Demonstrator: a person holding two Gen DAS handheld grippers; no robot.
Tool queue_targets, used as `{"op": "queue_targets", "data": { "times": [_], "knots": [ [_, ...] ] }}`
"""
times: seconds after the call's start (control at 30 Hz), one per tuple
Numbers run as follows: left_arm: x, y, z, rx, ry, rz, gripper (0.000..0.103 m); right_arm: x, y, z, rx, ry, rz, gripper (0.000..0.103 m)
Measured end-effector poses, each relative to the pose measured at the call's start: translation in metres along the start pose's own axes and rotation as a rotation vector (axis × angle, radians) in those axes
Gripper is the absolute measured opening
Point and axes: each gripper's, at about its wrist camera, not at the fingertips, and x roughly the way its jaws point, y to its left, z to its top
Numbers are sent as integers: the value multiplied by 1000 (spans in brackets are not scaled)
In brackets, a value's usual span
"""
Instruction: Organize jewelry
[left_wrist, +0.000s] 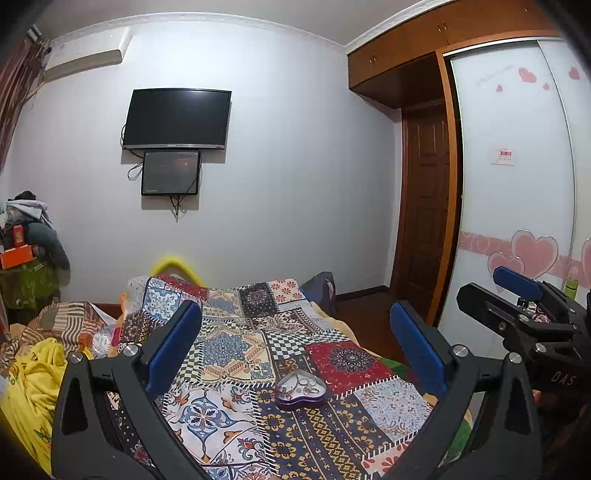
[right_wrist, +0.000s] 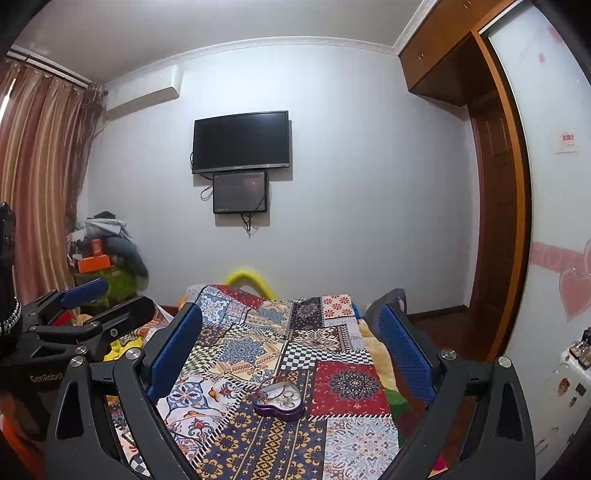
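A purple heart-shaped jewelry box (left_wrist: 301, 392) lies open on the patchwork bedspread (left_wrist: 229, 347), with rings and a chain inside. It also shows in the right wrist view (right_wrist: 279, 400). My left gripper (left_wrist: 295, 332) is open and empty, held above the bed with the box ahead and below between its fingers. My right gripper (right_wrist: 291, 334) is open and empty, also above the bed short of the box. The right gripper shows at the right edge of the left wrist view (left_wrist: 517, 295); the left gripper shows at the left of the right wrist view (right_wrist: 88, 299).
A yellow garment (left_wrist: 33, 384) and crumpled bedding lie on the bed's left side. A TV (left_wrist: 177, 118) hangs on the far wall. A wardrobe with heart stickers (left_wrist: 517, 184) and a wooden door (left_wrist: 424, 206) stand right. A cluttered pile (right_wrist: 103, 254) stands at far left.
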Motion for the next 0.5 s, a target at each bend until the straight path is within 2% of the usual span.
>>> {"op": "queue_targets", "data": {
  "times": [0.5],
  "knots": [
    [12, 11, -7, -24, 17, 13, 103, 12, -1, -1, 3, 25, 7, 95]
  ]
}}
